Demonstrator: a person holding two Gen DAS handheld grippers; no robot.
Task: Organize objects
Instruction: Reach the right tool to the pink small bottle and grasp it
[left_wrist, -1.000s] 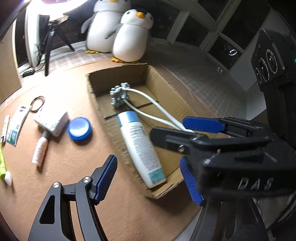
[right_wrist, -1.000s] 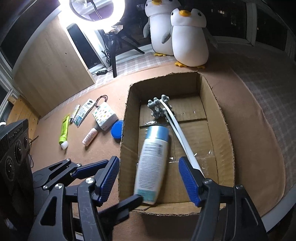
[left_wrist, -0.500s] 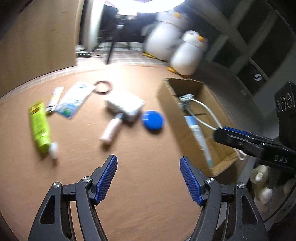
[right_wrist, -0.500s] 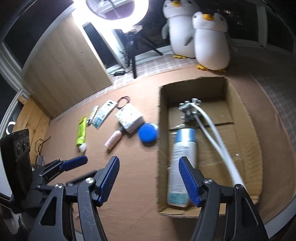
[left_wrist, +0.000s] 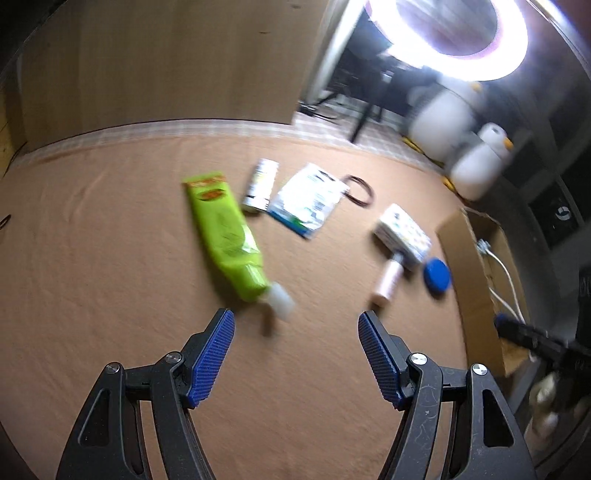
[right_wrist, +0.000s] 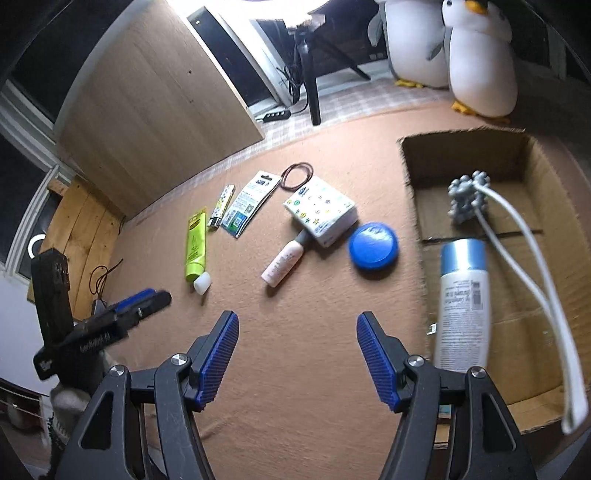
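A: Left wrist view: the left gripper hangs over the tan bench with its jaws spread and nothing between the blue pads. Just beyond them lies the green tube, its white cap nearest the gripper.

B: And past the tube?

A: A small printed tube, a flat white and blue packet and a dark hair band, all blurred. Further right are a white patterned box, a pale pink bottle touching it, and a blue round lid.

B: What does the right wrist view give?

A: The right gripper also has its jaws spread, holding nothing, above bare bench. The cardboard box sits to its right; inside lie a white spray bottle with a light blue cap and a grey knobbed massager on white curved handles.

B: Are the two touching?

A: The handles run just beside the bottle; I cannot tell whether they touch. Two plush penguins stand behind the box, beside a tripod leg.
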